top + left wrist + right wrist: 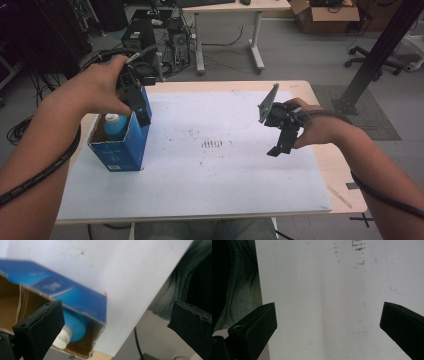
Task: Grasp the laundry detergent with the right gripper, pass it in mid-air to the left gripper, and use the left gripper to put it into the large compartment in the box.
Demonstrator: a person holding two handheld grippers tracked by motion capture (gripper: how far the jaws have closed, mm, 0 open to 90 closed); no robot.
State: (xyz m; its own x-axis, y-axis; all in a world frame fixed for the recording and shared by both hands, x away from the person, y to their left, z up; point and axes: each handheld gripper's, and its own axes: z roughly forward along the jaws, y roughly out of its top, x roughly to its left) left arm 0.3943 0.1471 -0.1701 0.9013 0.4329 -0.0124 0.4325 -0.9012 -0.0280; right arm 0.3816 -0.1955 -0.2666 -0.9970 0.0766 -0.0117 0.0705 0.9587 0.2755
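An open-topped blue cardboard box stands at the left of the white sheet. Inside it is a blue bottle with a white cap. My left gripper hangs just over the box's far right corner, pointing down, open and holding nothing. In the left gripper view the gripper has wide-apart jaws, with the box and the bottle below at the left. My right gripper is held above the right part of the sheet, open and empty. In its own view the right gripper looks down on the bare, stained sheet.
The wooden table shows past the sheet at the right and the back. Dark smudges mark the sheet's middle. On the floor beyond are computer towers, a white desk, a cardboard box and a black slanted post.
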